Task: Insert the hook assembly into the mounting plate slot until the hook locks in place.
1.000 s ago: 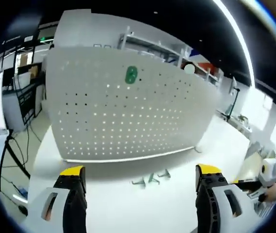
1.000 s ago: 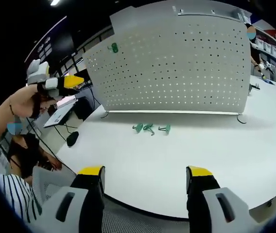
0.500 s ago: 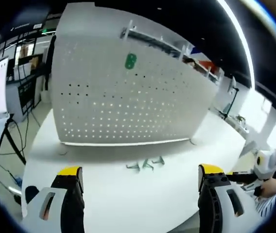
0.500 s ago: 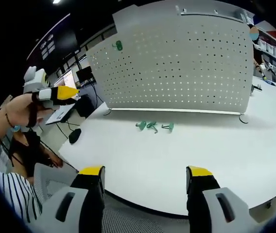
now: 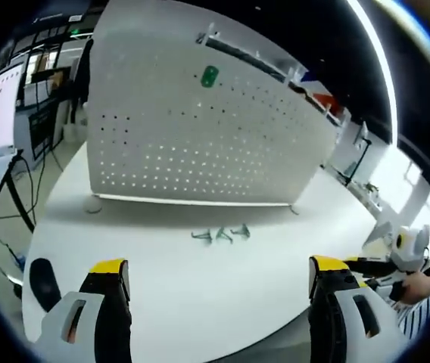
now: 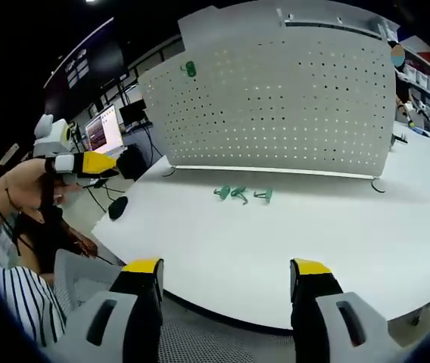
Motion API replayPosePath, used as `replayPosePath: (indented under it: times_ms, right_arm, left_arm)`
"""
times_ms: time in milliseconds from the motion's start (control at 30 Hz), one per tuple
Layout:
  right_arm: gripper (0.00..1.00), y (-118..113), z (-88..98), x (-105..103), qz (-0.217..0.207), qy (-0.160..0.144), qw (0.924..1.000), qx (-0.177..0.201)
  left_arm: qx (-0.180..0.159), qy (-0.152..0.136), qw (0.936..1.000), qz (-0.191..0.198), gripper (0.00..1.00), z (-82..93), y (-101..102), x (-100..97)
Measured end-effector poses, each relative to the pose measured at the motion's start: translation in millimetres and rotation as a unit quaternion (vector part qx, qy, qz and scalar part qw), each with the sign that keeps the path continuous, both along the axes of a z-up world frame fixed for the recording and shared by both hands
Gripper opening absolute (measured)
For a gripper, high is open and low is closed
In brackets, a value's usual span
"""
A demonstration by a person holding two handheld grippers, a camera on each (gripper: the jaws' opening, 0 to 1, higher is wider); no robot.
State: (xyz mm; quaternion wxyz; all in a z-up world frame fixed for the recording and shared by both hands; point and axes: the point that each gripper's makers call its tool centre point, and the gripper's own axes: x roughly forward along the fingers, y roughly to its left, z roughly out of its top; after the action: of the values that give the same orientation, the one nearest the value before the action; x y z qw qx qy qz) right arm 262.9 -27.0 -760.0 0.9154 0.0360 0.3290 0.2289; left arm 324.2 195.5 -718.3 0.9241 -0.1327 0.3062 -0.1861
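I see no writing I can read on anything here; a lit screen [image 6: 105, 130] off the tabletop's left side is too blurred to make out. My left tool [image 5: 219, 278] hangs above the near edge of the white tabletop [image 5: 200, 295] with its jaws wide apart and nothing between them. My right tool [image 6: 226, 274] does the same, jaws apart and empty.

Three small green hooks [image 5: 221, 234] lie in a short row on the tabletop, near the foot of the upright white pegboard [image 5: 200, 144] but not touching it. The row runs roughly along the board's lower edge; which way each hook points I cannot tell. One green hook piece [image 5: 210, 76] sits high on the pegboard face, its long axis upright. A dark mouse [image 6: 118, 207] rests near the tabletop's left edge.
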Motion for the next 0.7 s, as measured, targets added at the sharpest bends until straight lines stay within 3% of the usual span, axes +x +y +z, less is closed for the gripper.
replayPosePath:
  times_ms: [300, 700]
  right_arm:
    - [0.65, -4.0, -1.4, -8.3, -0.011, 0.005, 0.9999, -0.001]
    - [0.66, -6.8, -3.5, -7.9, -0.013, 0.0, 0.9999, -0.001]
  left_arm:
    - [-0.005, 0.012, 0.9999, 0.005, 1.0, -5.0, 4.8, -12.5]
    - [0.006, 0.031, 0.9993, -0.022, 1.0, -12.2, -8.7, -24.0]
